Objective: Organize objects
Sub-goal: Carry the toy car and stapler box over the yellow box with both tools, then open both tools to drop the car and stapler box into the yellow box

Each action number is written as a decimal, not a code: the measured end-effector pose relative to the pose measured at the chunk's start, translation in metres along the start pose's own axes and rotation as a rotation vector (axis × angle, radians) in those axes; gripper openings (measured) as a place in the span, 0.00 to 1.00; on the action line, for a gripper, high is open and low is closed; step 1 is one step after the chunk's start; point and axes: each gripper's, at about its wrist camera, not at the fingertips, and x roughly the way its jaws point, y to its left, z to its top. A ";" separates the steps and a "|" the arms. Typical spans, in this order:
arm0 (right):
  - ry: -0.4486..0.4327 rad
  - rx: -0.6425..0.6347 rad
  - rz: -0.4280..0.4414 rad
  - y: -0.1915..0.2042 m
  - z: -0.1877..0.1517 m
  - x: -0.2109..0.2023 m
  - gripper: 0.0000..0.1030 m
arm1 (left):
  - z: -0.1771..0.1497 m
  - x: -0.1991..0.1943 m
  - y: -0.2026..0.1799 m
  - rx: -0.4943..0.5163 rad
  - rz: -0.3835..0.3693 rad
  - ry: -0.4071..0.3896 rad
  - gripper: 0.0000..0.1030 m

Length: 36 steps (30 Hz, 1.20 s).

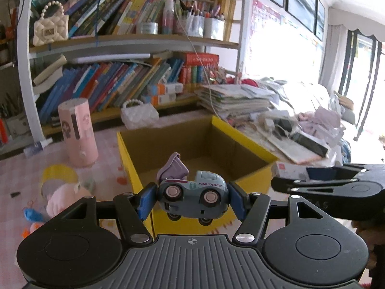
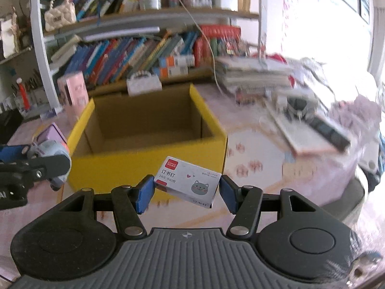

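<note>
Left gripper (image 1: 192, 200): clamped on a small blue-grey plastic toy truck (image 1: 192, 196) lettered "FUN TRUCK", with a raised lilac tipper; blue pads press both ends of the toy.
Toy truck position: carried clear of the table, in front of the near wall of the box.
Right gripper (image 2: 186, 187): gripping a small white cardboard staple box (image 2: 189, 184) printed with a grey cat face and a red label; the pads bear on its two short ends and the box sits tilted.
Staple box position: held in the air, just before the near right corner of the box.
Box: open yellow cardboard box (image 2: 149, 154) with a plain brown interior, standing on the pink patterned tablecloth (image 2: 252, 159).
Left of box: pink cylindrical container (image 1: 78, 132), upright.
Far side: white quilted purse (image 1: 139, 114) with a bead handle, then wooden bookshelf (image 1: 134, 41) packed with leaning books.
Right of box: stacked papers (image 1: 235, 98), loose clutter.
</note>
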 end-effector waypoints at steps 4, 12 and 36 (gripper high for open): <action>-0.050 -0.048 0.031 -0.007 0.025 0.014 0.55 | 0.011 0.018 -0.003 -0.012 0.036 -0.008 0.61; -0.093 -0.139 0.108 -0.012 0.062 0.054 0.55 | 0.018 0.056 -0.008 -0.011 0.106 0.041 0.61; 0.144 -0.645 0.348 0.040 0.078 0.179 0.55 | 0.016 0.131 -0.008 0.070 0.213 0.228 0.61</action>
